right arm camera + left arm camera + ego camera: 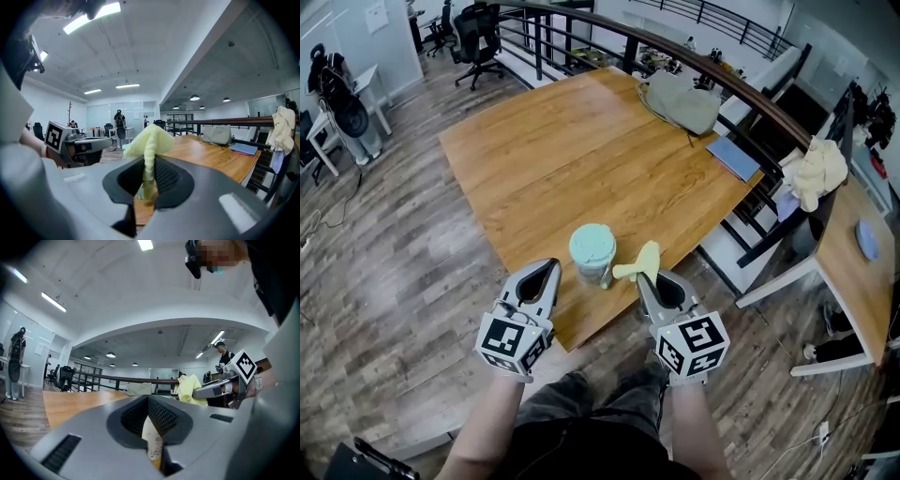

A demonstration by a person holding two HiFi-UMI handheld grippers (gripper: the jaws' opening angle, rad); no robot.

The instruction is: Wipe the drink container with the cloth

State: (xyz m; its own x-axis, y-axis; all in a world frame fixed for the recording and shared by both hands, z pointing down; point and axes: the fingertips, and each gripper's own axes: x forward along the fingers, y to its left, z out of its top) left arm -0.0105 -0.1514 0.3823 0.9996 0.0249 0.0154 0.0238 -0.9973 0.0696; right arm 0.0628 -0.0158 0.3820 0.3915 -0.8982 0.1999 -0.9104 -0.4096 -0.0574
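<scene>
Wooden table (562, 150) fills the middle of the head view. The cup (592, 251), topped by a mint-green lid, stands upright near its front edge, between the two grippers.

The left gripper (549, 269) lies level at the cup's left, its tips just beside the cup's lower side; the head view does not show whether they touch it. In the left gripper view its jaws are pressed together at the tips. A white strip (153, 439) with dark print shows in the narrow slit between the pads, with a bit of orange wood under it. I cannot tell whether that strip is pinched there or is part of the cup seen through the slit.

The right gripper (645, 279) sits at the cup's right, tilted slightly down. Its jaws are clamped on the cloth (149, 140), a pale yellow one that runs up through the slit between the pads and spreads into a folded tuft above the tips. In the head view the tuft leans left towards the cup and ends just beside it, below the lid's rim; contact cannot be made out. The left gripper view shows the same tuft at the right, in front of the other gripper's grey fingers.

At the table's far side lie a grey-green bag (682, 101) and, right of it, a blue folder (733, 156) near the edge. A dark railing (712, 70) runs behind them.
</scene>
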